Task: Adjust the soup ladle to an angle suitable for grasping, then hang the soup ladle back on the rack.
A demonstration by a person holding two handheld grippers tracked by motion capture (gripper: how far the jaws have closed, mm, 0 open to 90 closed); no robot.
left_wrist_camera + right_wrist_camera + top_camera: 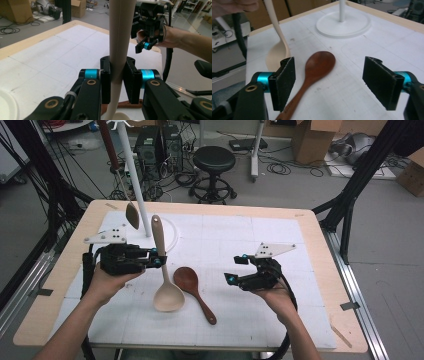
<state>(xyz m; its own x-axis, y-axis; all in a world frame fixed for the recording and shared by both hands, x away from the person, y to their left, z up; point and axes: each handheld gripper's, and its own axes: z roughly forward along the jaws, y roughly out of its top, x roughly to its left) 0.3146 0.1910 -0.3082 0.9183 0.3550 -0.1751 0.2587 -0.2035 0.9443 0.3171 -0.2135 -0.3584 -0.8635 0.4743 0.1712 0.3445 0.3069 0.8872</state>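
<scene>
My left gripper (159, 260) is shut on the handle of a pale wooden spoon (168, 297); the spoon stands tilted with its bowl resting on the white mat. In the left gripper view the pale handle (121, 37) rises between the two black pads. A dark red-brown wooden spoon (187, 280) lies flat on the mat just right of the pale bowl. My right gripper (236, 269) hovers to its right, open. In the right gripper view the dark spoon (319, 62) lies below the wide-apart jaws of the right gripper (332, 82), nearer the left pad, untouched.
A white stand (136, 180) with a round base (343, 25) rises at the mat's back left. A metal spoon (131, 214) with a brown handle hangs from it. The wooden table rim (320, 250) frames the mat. A stool (214, 160) and boxes stand on the floor beyond.
</scene>
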